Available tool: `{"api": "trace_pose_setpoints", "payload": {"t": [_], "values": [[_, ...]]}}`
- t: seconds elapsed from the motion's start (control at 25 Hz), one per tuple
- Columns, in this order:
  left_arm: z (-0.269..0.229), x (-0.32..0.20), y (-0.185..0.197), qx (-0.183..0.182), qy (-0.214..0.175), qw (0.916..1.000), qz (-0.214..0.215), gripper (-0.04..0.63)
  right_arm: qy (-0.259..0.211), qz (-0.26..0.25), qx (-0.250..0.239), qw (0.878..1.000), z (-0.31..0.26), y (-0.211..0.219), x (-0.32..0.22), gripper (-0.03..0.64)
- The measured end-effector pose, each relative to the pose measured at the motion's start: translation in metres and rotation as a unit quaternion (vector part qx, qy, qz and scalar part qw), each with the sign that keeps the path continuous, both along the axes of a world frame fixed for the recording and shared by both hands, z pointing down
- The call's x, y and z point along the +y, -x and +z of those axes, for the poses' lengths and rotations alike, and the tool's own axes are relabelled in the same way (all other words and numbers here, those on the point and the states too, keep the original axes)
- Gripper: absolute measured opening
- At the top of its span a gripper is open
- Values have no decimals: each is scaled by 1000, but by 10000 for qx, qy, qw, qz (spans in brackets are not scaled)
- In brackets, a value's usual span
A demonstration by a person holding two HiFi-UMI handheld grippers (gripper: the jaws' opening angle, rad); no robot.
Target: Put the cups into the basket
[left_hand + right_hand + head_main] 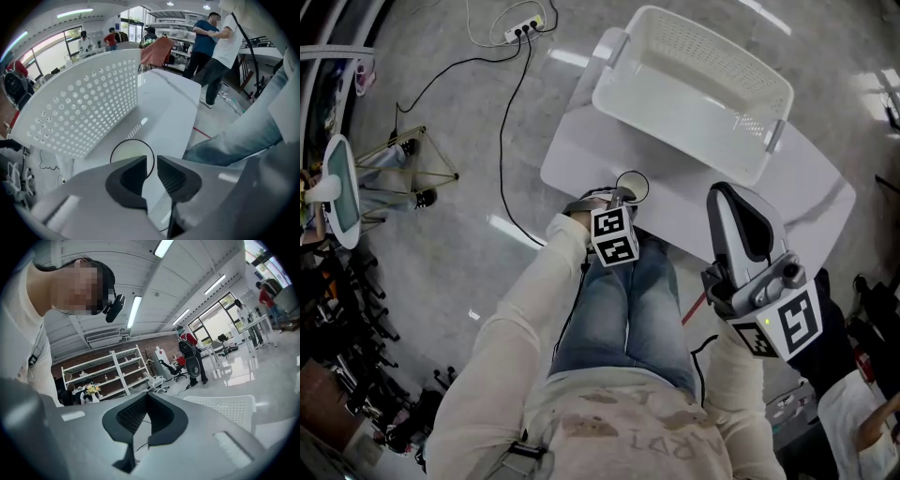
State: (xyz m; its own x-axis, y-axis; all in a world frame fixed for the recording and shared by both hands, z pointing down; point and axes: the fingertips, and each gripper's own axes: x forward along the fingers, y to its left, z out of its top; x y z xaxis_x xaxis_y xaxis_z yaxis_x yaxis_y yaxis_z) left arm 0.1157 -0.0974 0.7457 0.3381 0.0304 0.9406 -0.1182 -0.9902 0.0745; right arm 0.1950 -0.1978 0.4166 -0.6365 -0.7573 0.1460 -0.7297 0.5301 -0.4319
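One clear cup (631, 186) (129, 149) stands upright on the near left edge of the white table (581, 155) (164, 112), just beside the near wall of the white perforated basket (675, 131) (84, 108); the basket sits on the far half of the table. The left gripper (616, 199) (150, 164) reaches the cup from the near side; its jaws stand a narrow gap apart, and the right edge of the cup's rim runs into that gap, with space visible on either side. The right gripper (729, 202) (146, 397) is raised near the right end of the table, tips together, nothing between them; its view looks past them to white shelves (108, 371) and the ceiling. The person's jeans (628, 300) press against the table's near edge. On the floor to the left lie a power strip (523, 28), a black cable (502, 141) and a frame of yellow rods (427, 159); people (206, 42) stand far behind the table. Both marker cubes carry black-and-white squares, no words; the shirt's faded print cannot be read.
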Motion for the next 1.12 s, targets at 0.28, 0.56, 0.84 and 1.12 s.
{"api": "trace_pose_setpoints", "payload": {"t": [0.28, 0.56, 0.84, 1.12], "values": [[19, 2, -3, -707, -62, 9967, 395, 71, 38, 69, -32, 10000, 2, -9, 2, 25], [31, 10, -3, -1247, -304, 9899, 604, 37, 98, 82, -56, 9999, 6, -18, 10, 25], [31, 9, -3, -1359, -412, 9879, 631, 32, 86, 54, -114, 9999, 6, -21, 11, 25], [29, 9, 1, -1321, -420, 9893, 445, 32, 12, -4, -143, 9999, 1, -27, 13, 25]]}}
